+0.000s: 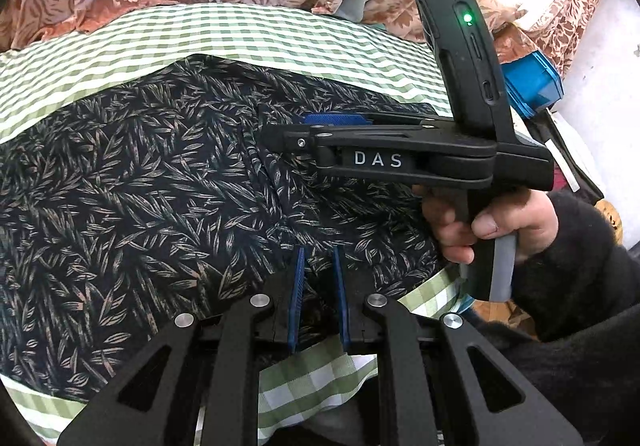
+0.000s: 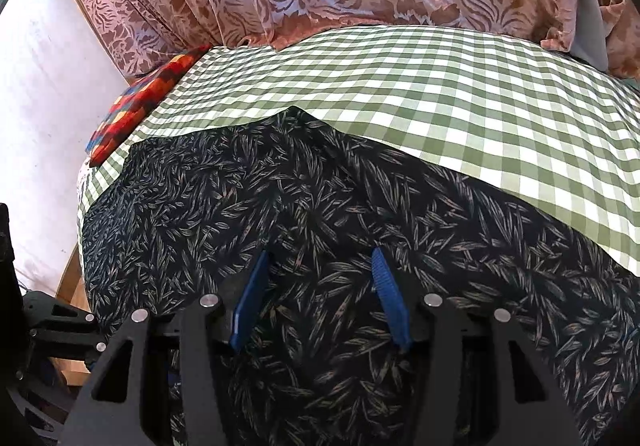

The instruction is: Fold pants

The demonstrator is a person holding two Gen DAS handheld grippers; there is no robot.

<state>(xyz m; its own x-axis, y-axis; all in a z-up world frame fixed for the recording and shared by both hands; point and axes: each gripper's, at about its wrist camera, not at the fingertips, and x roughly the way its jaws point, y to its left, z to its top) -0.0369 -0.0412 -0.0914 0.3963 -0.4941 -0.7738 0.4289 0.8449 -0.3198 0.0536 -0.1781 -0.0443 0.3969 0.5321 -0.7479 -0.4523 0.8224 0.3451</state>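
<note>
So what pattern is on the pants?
Dark pants with tan leaf print, best in the right wrist view.

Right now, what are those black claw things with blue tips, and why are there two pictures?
Each is a hand-held gripper, a two-fingered pincher a person squeezes. A camera sits on each, so each picture looks out along one pincher's blue fingers. The left gripper is at the near edge of the pants, its fingers a little apart. The right gripper is open over them, holding nothing. In the left picture you see a hand holding it. The leafy dark pants lie on a green checked cloth.
</note>
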